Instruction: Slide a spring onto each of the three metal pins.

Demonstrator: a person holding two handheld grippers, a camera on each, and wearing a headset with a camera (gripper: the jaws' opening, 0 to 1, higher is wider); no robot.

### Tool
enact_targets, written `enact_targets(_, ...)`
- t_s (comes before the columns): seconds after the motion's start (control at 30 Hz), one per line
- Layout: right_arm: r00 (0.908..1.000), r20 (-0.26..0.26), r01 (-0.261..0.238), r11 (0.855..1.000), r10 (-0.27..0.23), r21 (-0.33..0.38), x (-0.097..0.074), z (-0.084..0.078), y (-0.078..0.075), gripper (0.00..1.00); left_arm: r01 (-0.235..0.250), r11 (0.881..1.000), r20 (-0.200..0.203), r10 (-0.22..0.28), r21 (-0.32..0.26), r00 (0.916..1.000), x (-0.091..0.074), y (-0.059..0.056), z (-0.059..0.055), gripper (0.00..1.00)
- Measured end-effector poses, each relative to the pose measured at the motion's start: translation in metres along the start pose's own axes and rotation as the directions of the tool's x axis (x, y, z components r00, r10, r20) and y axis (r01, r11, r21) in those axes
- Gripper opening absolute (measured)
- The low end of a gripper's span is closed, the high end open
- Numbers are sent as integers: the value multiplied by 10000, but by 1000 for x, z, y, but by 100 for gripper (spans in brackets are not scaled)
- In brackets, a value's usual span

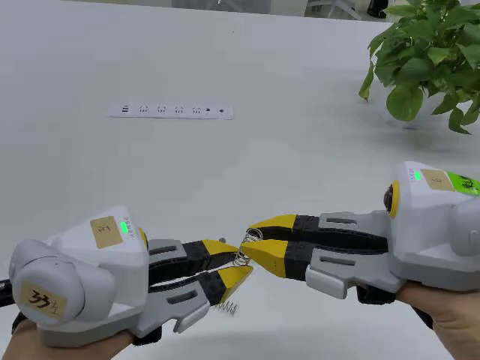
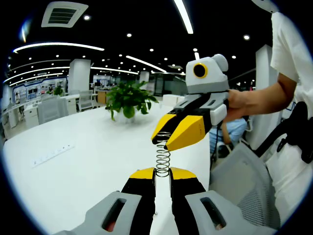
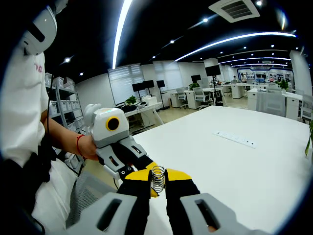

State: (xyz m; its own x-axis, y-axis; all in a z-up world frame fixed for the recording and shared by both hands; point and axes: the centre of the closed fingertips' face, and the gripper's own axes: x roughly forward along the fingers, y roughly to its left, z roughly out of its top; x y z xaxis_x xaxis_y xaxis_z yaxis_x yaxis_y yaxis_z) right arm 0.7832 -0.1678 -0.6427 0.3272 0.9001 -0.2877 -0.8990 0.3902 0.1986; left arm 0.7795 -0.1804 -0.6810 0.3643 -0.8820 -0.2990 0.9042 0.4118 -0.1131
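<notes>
Handwriting on the left gripper (image 1: 238, 262) end cap reads "33" plus a mark I cannot make out. The tan stickers on both grippers and the green label on the right gripper (image 1: 247, 240) are too small for me to read.

Both grippers meet tip to tip on one spring (image 1: 252, 235), each with its jaws drawn narrow on an end of it. From the left gripper view I get the spring side-on, rising toward 12 o'clock from my own tips into the right gripper's yellow tips. The right gripper view looks at it end-on, with the left gripper at 10 o'clock.

The head view gives me a second spring (image 1: 229, 306) lying on the desk (image 1: 300, 150) at 6 o'clock of the left tips. A power strip (image 1: 171, 111) sits at 11 o'clock and a plant (image 1: 427, 60) at 2 o'clock.
</notes>
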Motion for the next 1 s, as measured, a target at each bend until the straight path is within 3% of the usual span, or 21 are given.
enact_targets(0.37,9994,-274,-203,9996,198,-173,-1,0,-1,20,14,10000,-40,-14,17,10000,-1,0,-2,10)
enact_targets(0.43,9976,-565,-412,9985,391,-367,-3,0,-1,24,46,10000,-76,-45,62,10000,-1,0,-2,10)
enact_targets(0.53,9863,-1471,-894,9917,753,-920,-5,-4,0,28,109,9998,-159,-106,187,9998,0,-2,-4,10)
enact_targets(0.6,9713,-2164,-1291,9826,982,-1336,-5,-6,1,31,148,9996,-197,-143,250,9997,0,-3,-5,10)
enact_targets(0.7,9392,-3145,-2136,9517,1378,-2208,-6,-7,6,31,173,9993,-241,-165,330,9996,0,-3,-6,10)
enact_targets(0.8,8856,-4291,-3199,9035,1780,-2854,-4,-12,13,31,193,9992,-230,-185,358,9996,0,-4,-7,10)
enact_targets(0.87,8583,-4835,-3559,8783,1721,-3192,-3,-15,12,30,197,9990,-233,-187,403,9996,0,-5,-7,10)
enact_targets(0.9,8386,-5171,-3841,8590,1714,-3384,-2,-17,11,30,201,9989,-224,-191,417,9996,0,-5,-7,10)
enact_targets(1.0,8073,-5567,-4389,8299,1959,-3444,2,-14,15,27,230,9987,-209,-220,460,9995,0,-6,-7,10)
